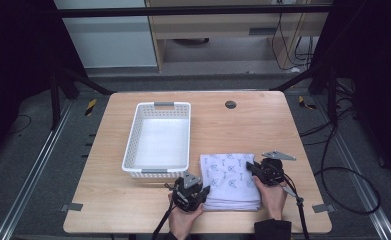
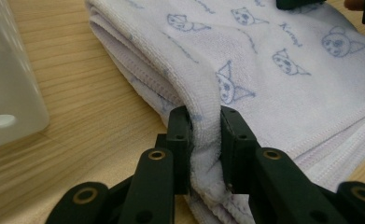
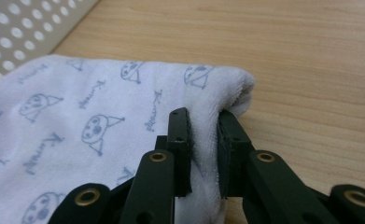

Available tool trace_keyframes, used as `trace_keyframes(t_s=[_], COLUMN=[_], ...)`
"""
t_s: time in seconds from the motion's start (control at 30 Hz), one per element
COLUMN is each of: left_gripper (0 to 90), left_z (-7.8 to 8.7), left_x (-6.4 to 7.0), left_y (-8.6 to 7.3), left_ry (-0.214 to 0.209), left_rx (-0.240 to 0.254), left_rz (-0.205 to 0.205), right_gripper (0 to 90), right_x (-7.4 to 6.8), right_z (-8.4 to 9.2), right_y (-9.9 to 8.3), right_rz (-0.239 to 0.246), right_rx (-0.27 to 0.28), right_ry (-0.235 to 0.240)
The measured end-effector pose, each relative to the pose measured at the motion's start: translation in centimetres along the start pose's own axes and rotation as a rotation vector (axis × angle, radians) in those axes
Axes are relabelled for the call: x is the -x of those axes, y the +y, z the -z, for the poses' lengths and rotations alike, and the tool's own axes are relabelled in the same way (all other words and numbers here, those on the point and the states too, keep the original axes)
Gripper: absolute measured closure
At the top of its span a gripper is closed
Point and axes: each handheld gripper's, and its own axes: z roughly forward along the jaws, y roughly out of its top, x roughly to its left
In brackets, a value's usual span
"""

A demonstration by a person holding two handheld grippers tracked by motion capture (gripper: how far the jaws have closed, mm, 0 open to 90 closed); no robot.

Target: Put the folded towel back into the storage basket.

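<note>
Left gripper was pinched onto the near-left edge of a folded towel, a ridge of terry cloth squeezed between its two black jaws; in the high view it sat at the towel's lower left corner, in the person's left hand. Right gripper was likewise clamped on a bunched fold at the towel's right edge, close to a rounded corner, held by the right hand. The towel, white with a small blue cartoon print, lay flat on the wooden table, just right of a white perforated basket that stood empty, its near rim close to the towel's far-left corner. Judged risks: each pinch appeared to take only the upper layers, so a lift could peel the fold open and leave lower layers sagging or dragging; uneven pulling could slide the cloth out of one grip; the near basket rim could snag a hanging edge. Count: two grippers, one towel, one basket, one table.
</note>
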Motion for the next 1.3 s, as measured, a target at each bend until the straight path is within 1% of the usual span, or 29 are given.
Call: trace_keyframes(t_s=[0.07,0.1,0.23,0.27,0.3,0.37,0.47,0.7,0.87,1.03,1.1,1.17,1.3], left_gripper=[75.1,75.2,75.3,75.3,75.3,75.3,75.3,75.3,75.3,75.3,75.3,75.3,75.3], left_z=[0.2,0.5,1.6,1.6,1.9,2.5,3.4,4.3,4.6,5.1,5.2,5.6,6.0], left_x=[0.0,0.0,0.1,0.1,0.1,0.1,0.2,0.5,0.6,0.6,0.6,0.6,0.7], left_y=[0.0,0.0,0.3,0.3,0.3,0.5,1.1,1.8,2.4,3.3,3.5,4.0,4.6], left_ry=[0.0,0.0,0.01,0.01,0.009,0.009,0.009,0.016,0.024,0.018,0.016,0.016,0.019], left_rx=[0.003,0.011,0.04,0.04,0.046,0.057,0.072,0.092,0.091,0.099,0.1,0.103,0.108], left_rz=[-0.003,-0.006,-0.02,-0.02,-0.021,-0.026,-0.039,-0.063,-0.081,-0.091,-0.093,-0.106,-0.118], right_gripper=[78.2,78.2,78.2,78.2,78.2,78.2,78.2,78.1,78.1,78.1,78.1,78.1,78.1], right_x=[-0.1,-0.4,-1.0,-1.0,-1.4,-1.6,-2.1,-2.5,-2.7,-3.0,-3.0,-3.1,-3.3], right_z=[0.3,0.8,1.5,1.5,1.9,2.1,2.8,3.6,3.9,4.4,4.5,4.8,5.1], right_y=[0.1,0.3,0.8,0.8,1.0,1.1,1.6,2.2,2.5,2.9,3.0,3.3,3.5], right_rz=[0.005,0.02,0.038,0.038,0.047,0.043,0.057,0.06,0.061,0.058,0.062,0.061,0.062], right_rx=[0.009,0.022,0.044,0.044,0.059,0.064,0.09,0.113,0.127,0.159,0.162,0.182,0.198], right_ry=[0.007,0.018,0.028,0.028,0.034,0.036,0.04,0.043,0.034,0.029,0.026,0.025,0.021])
